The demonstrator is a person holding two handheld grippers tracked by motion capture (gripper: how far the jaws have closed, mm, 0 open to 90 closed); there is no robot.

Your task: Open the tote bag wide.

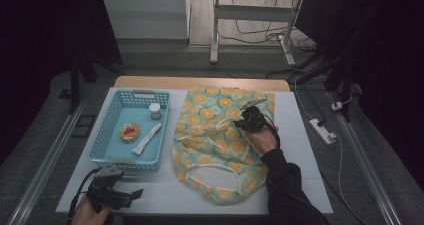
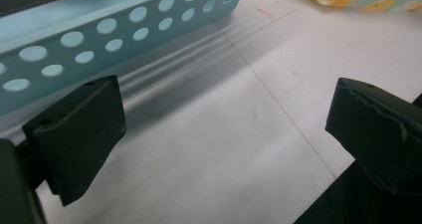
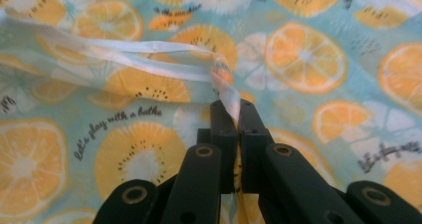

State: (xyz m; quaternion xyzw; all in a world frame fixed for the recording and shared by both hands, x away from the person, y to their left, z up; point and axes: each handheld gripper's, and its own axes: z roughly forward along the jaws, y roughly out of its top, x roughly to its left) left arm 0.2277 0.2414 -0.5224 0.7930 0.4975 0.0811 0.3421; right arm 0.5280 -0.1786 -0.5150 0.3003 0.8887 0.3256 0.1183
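Right claw (image 3: 238, 115), mid-frame, pinches only the thin white strap (image 3: 149, 64) of the bag (image 1: 220, 135); a tug could slip it free.

The jar (image 1: 155, 110) label and tube (image 1: 146, 139) print are too small to read.

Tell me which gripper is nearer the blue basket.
Left. The left gripper sits just off the blue basket at its near wall, jaws open; the right gripper is over on the fruit-print bag, pinching its white strap.
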